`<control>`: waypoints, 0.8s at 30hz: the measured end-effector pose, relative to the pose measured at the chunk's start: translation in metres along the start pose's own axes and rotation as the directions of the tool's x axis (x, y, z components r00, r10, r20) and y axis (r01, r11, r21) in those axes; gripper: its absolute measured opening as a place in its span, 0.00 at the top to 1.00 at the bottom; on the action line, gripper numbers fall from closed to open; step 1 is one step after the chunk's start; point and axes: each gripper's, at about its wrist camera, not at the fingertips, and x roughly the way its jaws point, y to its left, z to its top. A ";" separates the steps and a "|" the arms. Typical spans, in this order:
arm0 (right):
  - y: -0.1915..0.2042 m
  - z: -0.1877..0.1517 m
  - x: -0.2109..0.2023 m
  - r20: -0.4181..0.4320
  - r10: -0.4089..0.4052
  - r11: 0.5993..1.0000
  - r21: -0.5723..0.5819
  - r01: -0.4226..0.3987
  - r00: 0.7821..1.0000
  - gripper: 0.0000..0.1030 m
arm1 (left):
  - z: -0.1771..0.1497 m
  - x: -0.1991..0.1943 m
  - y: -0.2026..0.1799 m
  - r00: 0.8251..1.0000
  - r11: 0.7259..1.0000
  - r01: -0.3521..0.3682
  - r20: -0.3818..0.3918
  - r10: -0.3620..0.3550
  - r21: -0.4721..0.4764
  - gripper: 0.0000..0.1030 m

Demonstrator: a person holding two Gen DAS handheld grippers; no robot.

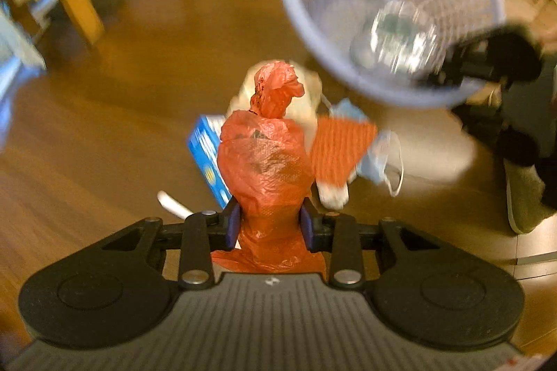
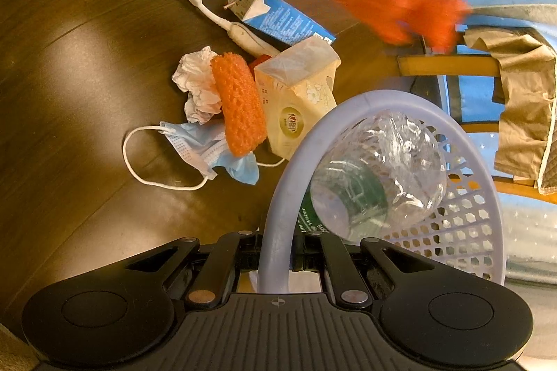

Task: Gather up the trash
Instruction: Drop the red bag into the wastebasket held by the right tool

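Wood floor (image 1: 104,127); left hand-held gripper (image 1: 271,224) clamps red bag (image 1: 264,162), right hand-held gripper (image 2: 276,252) pinches basket (image 2: 275,214) rim, bottle (image 2: 379,176) just ahead inside.

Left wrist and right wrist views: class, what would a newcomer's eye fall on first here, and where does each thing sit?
The bright red plastic bag, clamped in the left gripper at the centre of its view. Next, the lilac basket, whose rim the right gripper pinches, with a clear plastic bottle inside. Then the trash pile on the dark floor, with its orange sponge.

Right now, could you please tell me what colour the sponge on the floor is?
Orange, with a bumpy open-pored texture; the sponge shows best in the right wrist view.
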 end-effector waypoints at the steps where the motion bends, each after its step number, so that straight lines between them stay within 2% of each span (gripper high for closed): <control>1: 0.000 0.000 0.000 0.000 -0.001 1.000 -0.002 0.001 1.000 0.96 | 0.008 -0.008 0.000 1.000 1.000 -0.004 0.013 0.004 0.012 0.72; 7: 0.002 0.000 -0.001 0.003 0.000 1.000 -0.007 0.000 1.000 0.96 | 0.058 -0.045 -0.005 0.997 0.997 0.027 0.071 -0.033 0.078 0.72; 9: 0.002 0.000 -0.002 0.003 0.001 1.000 -0.006 -0.001 1.000 0.96 | 0.075 -0.050 -0.009 0.996 0.993 0.047 0.068 -0.055 0.111 0.72; 19: 0.001 0.000 -0.004 0.008 0.003 1.000 0.002 -0.003 1.000 0.96 | 0.136 -0.039 -0.055 0.989 0.958 0.059 0.113 -0.094 0.281 0.71; 22: 0.000 0.000 -0.004 0.008 0.005 1.000 0.007 -0.005 1.000 0.96 | 0.146 -0.034 -0.062 0.984 0.955 0.053 0.145 -0.099 0.293 0.58; 24: -0.001 0.000 -0.004 0.007 0.006 1.000 0.014 -0.006 1.000 0.96 | 0.152 -0.032 -0.060 0.979 0.963 0.050 0.180 -0.100 0.264 0.55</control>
